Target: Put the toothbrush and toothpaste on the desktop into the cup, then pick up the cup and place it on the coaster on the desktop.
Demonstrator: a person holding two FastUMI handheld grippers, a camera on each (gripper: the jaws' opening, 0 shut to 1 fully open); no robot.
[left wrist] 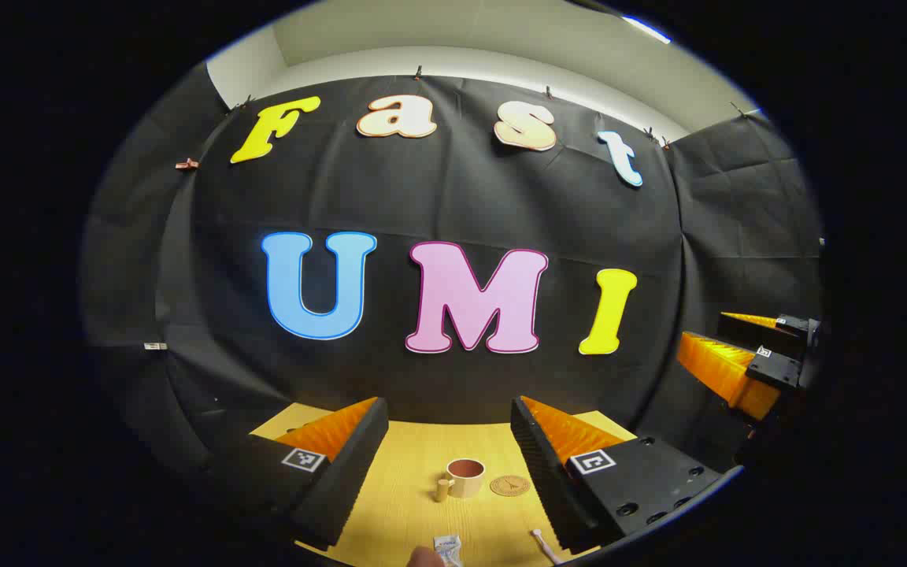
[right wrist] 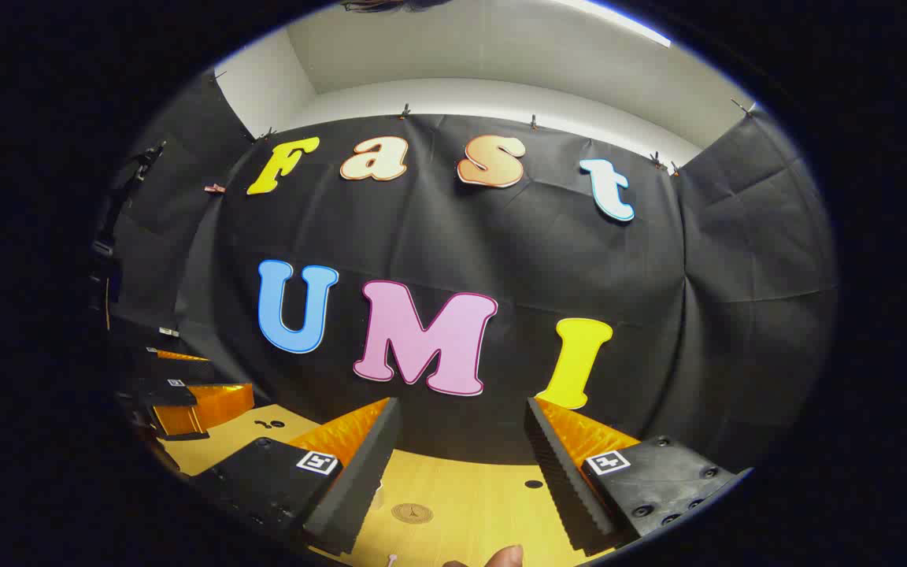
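Note:
A tan cup (left wrist: 465,476) with a handle stands upright on the yellow wooden desktop (left wrist: 406,504). The round cork coaster (left wrist: 509,485) lies just to its right and appears again as the coaster (right wrist: 412,513) in the right gripper view. A small toothpaste tube (left wrist: 447,547) lies near the front edge. The white toothbrush (left wrist: 544,543) lies to its right, and the toothbrush end (right wrist: 391,561) shows low down in the right gripper view. My left gripper (left wrist: 449,405) is open above the desk, well short of the cup. My right gripper (right wrist: 461,405) is open too, holding nothing.
The right gripper (left wrist: 701,327) hangs far to the right in the left gripper view. The left gripper (right wrist: 221,376) sits at the far left in the right gripper view. A fingertip (right wrist: 509,555) pokes in at the bottom edge. A small dark hole (right wrist: 533,483) marks the desktop.

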